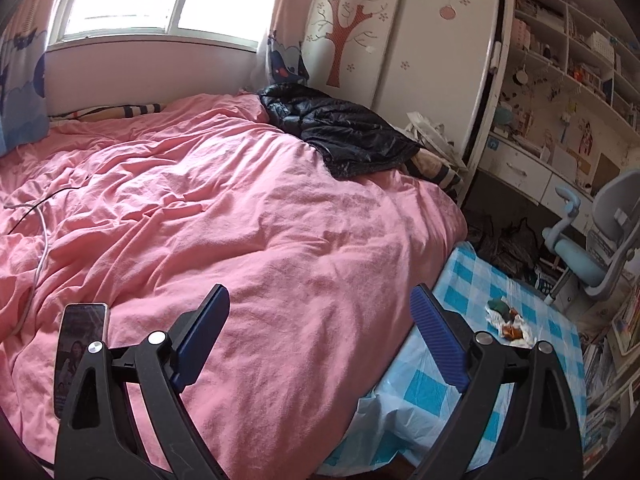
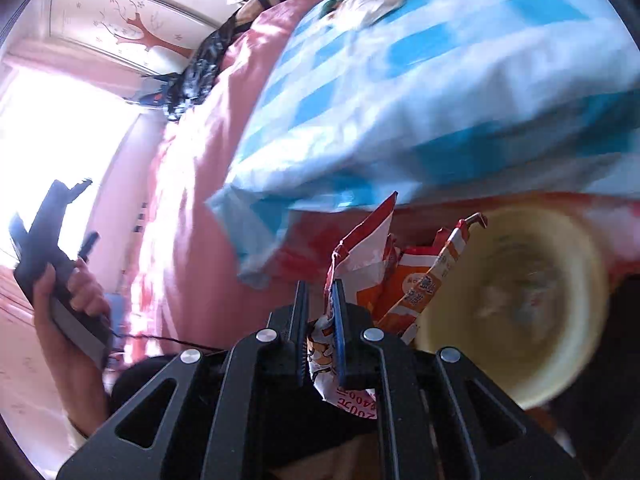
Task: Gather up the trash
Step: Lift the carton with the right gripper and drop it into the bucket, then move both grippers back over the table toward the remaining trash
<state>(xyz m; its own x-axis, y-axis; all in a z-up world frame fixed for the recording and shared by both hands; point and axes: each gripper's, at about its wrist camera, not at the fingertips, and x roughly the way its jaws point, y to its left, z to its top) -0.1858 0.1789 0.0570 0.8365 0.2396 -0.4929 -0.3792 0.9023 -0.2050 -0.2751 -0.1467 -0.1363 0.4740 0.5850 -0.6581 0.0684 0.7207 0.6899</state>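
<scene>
A pink duvet [image 1: 248,208] covers the bed beside a blue-checked table [image 1: 460,292] bearing scraps [image 1: 505,320], the left gripper [image 1: 320,308] gapes empty, and the right gripper [image 2: 320,300] pinches an orange-and-white wrapper [image 2: 360,264] above a yellow bin [image 2: 516,312].

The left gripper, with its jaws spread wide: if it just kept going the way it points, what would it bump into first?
Most likely the pink duvet on the bed: the open left gripper aims slightly downward at it, with nothing in between. Exactly where it would land is hard to judge.
</scene>
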